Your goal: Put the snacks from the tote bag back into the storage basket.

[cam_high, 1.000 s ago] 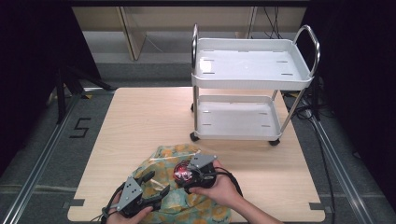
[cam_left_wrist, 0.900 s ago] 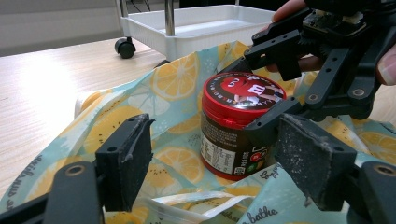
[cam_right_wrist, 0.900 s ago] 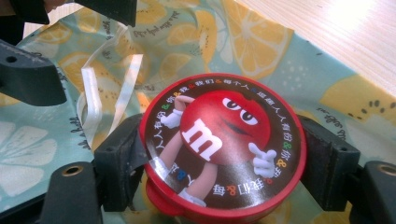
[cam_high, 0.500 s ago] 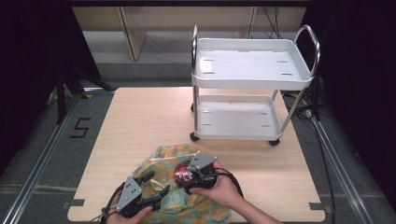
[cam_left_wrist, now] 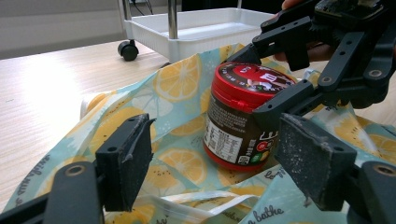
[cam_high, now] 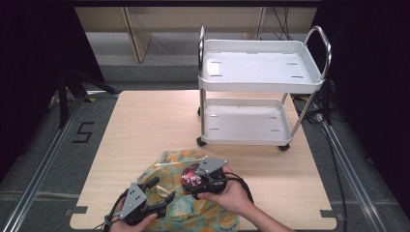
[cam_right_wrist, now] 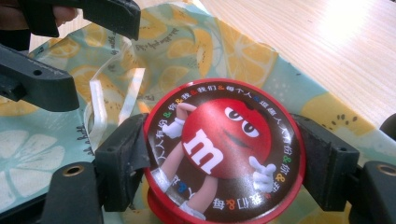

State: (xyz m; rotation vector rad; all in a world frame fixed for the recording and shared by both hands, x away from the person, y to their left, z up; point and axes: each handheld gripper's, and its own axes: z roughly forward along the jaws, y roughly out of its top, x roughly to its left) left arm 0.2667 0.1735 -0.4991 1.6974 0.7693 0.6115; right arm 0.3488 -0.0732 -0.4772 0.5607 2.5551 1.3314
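A jar (cam_high: 190, 177) with a red lid and a dark label sits slightly tilted on a lemon-print cloth bag (cam_high: 170, 162) at the table's near edge. My right gripper (cam_high: 194, 181) is shut on the jar, one pad on each side of the lid (cam_right_wrist: 224, 149). In the left gripper view the jar (cam_left_wrist: 236, 116) rests against the bag's fabric (cam_left_wrist: 182, 84). My left gripper (cam_high: 160, 191) stands open just left of the jar, over the bag, with nothing between its pads (cam_left_wrist: 133, 144). A white ribbon handle (cam_right_wrist: 98, 112) lies on the bag beside the jar.
A white two-shelf wheeled cart (cam_high: 261, 67) stands on the back right of the wooden table (cam_high: 145, 121). Bare tabletop lies to the left of and behind the bag. Dark floor with rails surrounds the table.
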